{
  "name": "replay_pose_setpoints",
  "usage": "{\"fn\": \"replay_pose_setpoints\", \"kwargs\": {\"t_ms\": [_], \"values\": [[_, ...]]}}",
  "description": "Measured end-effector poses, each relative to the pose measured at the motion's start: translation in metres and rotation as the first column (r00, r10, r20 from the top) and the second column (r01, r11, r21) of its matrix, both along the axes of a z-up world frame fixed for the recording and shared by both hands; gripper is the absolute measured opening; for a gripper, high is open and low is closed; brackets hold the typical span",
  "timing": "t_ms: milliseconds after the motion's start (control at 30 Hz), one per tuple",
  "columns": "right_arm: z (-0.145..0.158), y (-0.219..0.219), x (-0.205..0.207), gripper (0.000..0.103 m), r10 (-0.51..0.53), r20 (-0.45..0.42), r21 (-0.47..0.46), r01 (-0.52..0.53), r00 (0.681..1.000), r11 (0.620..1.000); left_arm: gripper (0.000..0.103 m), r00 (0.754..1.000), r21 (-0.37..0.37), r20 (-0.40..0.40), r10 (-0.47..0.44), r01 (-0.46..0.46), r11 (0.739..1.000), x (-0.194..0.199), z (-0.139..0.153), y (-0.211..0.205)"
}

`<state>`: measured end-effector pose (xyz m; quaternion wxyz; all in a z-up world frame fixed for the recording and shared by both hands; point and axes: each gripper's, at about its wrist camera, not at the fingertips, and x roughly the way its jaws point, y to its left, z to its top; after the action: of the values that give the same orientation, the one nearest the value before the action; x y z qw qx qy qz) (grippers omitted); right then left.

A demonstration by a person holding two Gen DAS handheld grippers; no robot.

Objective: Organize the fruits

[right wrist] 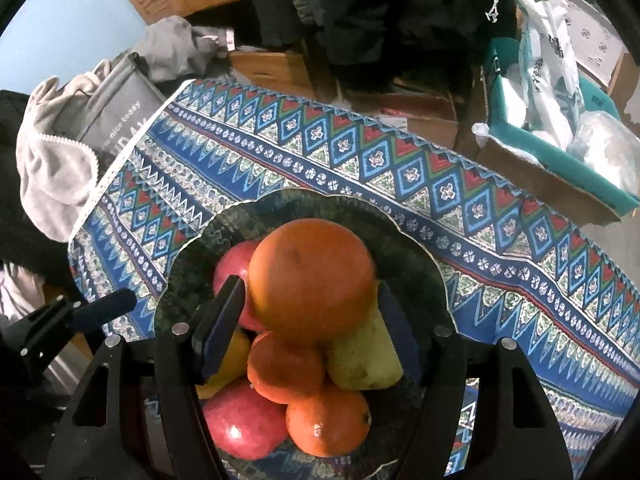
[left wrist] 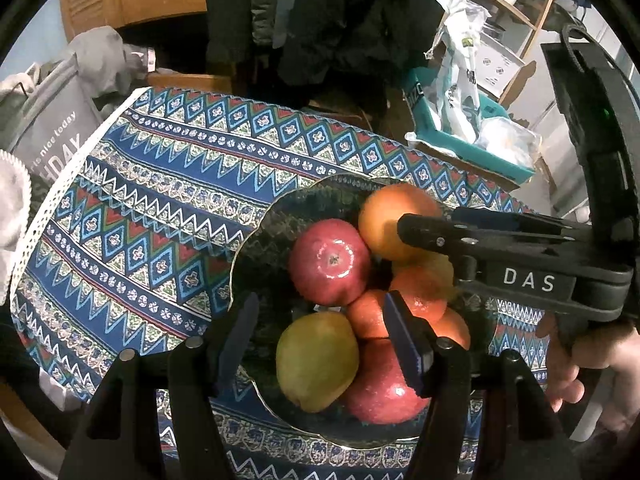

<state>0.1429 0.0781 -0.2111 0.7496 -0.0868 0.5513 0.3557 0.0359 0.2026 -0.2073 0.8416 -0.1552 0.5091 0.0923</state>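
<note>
A dark green bowl [left wrist: 256, 240] sits on the patterned blue cloth and holds a pile of fruit. In the left wrist view I see two red apples [left wrist: 329, 262], a yellow-green pear [left wrist: 316, 360], small oranges [left wrist: 418, 292] and a large orange [left wrist: 390, 218]. My left gripper [left wrist: 320, 332] is open and empty just above the pear. My right gripper [right wrist: 310, 322] has its jaws on both sides of the large orange [right wrist: 312, 276], on top of the pile; it also shows in the left wrist view [left wrist: 416, 230]. Below it lie small oranges [right wrist: 326, 420], a pear [right wrist: 362, 360] and an apple [right wrist: 240, 424].
The cloth [left wrist: 152, 208] covers a small table. A grey bag [left wrist: 52, 128] and clothes stand off its left edge. A teal box [left wrist: 472, 136] with plastic bags stands at the back right. Dark clothes [left wrist: 328, 12] hang behind.
</note>
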Motion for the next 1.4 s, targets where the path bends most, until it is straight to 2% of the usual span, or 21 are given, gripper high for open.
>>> {"fn": "replay_pose_setpoints", "kwargs": {"t_ms": [300,500,600,967,1233,1400], "values": [[0.015,-0.014,-0.003,0.070,-0.027,0.039,0.003,0.027,0.999,1.000,0.067,0.999,0.020,0.044,-0.005,0.004,1.000,-0.005,0.021,-0.005],[0.043,-0.029,-0.008,0.070,-0.067,0.113,0.011,0.067,0.991,0.998,0.067,0.997,0.041,0.079,-0.013,0.010,0.999,-0.010,0.041,-0.012],[0.061,-0.037,-0.012,0.070,-0.086,0.157,0.019,0.084,0.984,0.996,0.072,0.994,0.054,0.106,-0.019,0.013,0.998,-0.013,0.053,-0.016],[0.120,-0.074,-0.035,0.070,-0.139,0.320,0.041,0.133,0.937,0.990,0.073,0.981,0.072,0.184,-0.058,0.045,0.996,-0.017,0.091,-0.035],[0.154,-0.110,-0.051,0.071,-0.191,0.378,0.083,0.173,0.906,0.981,0.075,0.967,0.080,0.236,-0.092,0.075,0.994,-0.022,0.117,-0.053],[0.171,-0.128,-0.063,0.072,-0.211,0.411,0.094,0.189,0.887,0.978,0.081,0.950,0.102,0.290,-0.116,0.090,0.991,-0.028,0.141,-0.066]]}}
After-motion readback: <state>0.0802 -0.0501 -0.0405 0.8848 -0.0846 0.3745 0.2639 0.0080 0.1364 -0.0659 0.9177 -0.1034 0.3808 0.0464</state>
